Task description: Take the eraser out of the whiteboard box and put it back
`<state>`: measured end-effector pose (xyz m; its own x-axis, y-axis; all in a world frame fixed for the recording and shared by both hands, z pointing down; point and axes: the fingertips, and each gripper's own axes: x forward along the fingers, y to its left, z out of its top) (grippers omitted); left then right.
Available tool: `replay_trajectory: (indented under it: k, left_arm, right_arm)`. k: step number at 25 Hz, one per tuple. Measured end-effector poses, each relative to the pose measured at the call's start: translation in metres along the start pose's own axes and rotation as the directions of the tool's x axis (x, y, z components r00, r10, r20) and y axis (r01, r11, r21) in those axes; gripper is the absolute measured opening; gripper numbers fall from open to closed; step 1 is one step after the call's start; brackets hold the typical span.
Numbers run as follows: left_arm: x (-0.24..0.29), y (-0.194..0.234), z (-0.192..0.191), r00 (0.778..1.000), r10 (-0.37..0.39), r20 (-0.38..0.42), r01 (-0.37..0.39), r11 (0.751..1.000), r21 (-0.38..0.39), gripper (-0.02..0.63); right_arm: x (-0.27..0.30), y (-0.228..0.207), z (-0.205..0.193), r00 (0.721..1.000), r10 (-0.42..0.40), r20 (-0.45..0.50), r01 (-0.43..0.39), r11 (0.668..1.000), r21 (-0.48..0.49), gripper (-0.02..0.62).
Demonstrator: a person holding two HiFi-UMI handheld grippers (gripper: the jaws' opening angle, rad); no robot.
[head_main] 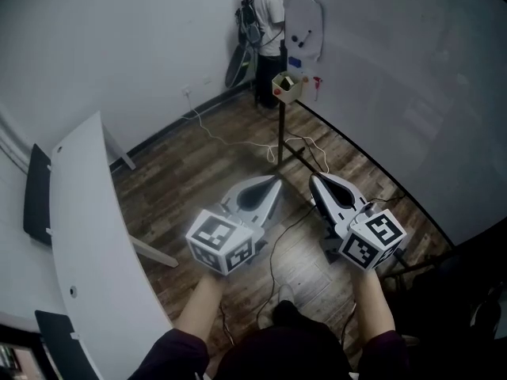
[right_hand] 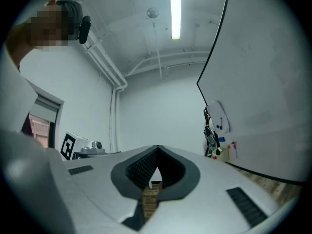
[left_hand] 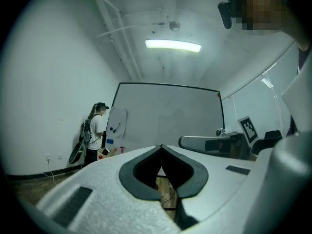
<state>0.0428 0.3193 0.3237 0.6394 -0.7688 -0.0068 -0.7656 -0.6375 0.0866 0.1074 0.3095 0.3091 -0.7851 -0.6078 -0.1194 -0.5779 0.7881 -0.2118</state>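
Note:
The cream whiteboard box (head_main: pixel 287 86) hangs on the board's stand far ahead, small in the left gripper view (left_hand: pixel 104 152) and the right gripper view (right_hand: pixel 216 151). I cannot make out the eraser inside it at this distance. My left gripper (head_main: pixel 277 179) and right gripper (head_main: pixel 314 176) are held side by side low over the wooden floor, both pointing toward the box and well short of it. Each has its jaws meeting at the tip with nothing between them, as seen for the left gripper (left_hand: pixel 161 146) and the right gripper (right_hand: pixel 157 146).
A large whiteboard (head_main: pixel 396 77) runs along the right. A person (head_main: pixel 268 14) stands beside the box, by a small white oval board (head_main: pixel 303 26). The stand's black pole (head_main: pixel 281 133) and loose cables (head_main: pixel 230 137) cross the floor. A white desk (head_main: pixel 87 228) and dark chairs (head_main: pixel 36 192) are on the left.

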Motion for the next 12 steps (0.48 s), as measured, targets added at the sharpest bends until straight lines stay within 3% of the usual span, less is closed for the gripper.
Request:
replay_trajectory:
  k: [12]
  left_arm:
    - [0.088,0.038,-0.001,1.000,0.007,-0.017,-0.007,1.000,-0.006,0.005]
  right_arm:
    - [0.034,-0.088,0.003,1.000,0.012,-0.013,-0.012,0.999,0.034,0.003]
